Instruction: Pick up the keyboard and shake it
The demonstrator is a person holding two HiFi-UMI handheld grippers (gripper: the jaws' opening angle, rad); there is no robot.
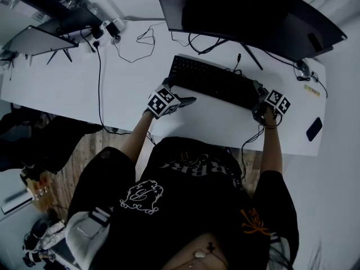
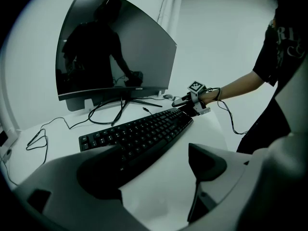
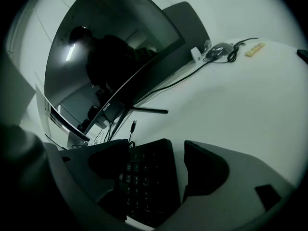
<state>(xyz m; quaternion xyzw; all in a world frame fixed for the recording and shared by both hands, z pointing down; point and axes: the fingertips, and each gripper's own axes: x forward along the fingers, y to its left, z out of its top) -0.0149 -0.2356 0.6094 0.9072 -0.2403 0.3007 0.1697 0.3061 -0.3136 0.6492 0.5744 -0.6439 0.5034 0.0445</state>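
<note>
A black keyboard (image 1: 214, 82) lies flat on the white desk (image 1: 67, 83) in front of the monitor. My left gripper (image 1: 183, 101) is at its left end and stands open. In the left gripper view the keyboard (image 2: 139, 131) runs away from the left finger (image 2: 103, 165), with bare desk across most of the gap of that gripper (image 2: 156, 158). My right gripper (image 1: 260, 103) is at the keyboard's right end. In the right gripper view the keyboard's end (image 3: 149, 182) sits between the spread fingers of the gripper (image 3: 154, 153), with a thin gap at the right finger (image 3: 204, 170).
A large curved monitor (image 1: 247, 10) on a splayed stand rises just behind the keyboard. Loose cables (image 1: 143, 41) trail over the desk's back. A mouse (image 1: 304, 67) and a dark phone (image 1: 314, 129) lie at the right. The desk's front edge runs close to my body.
</note>
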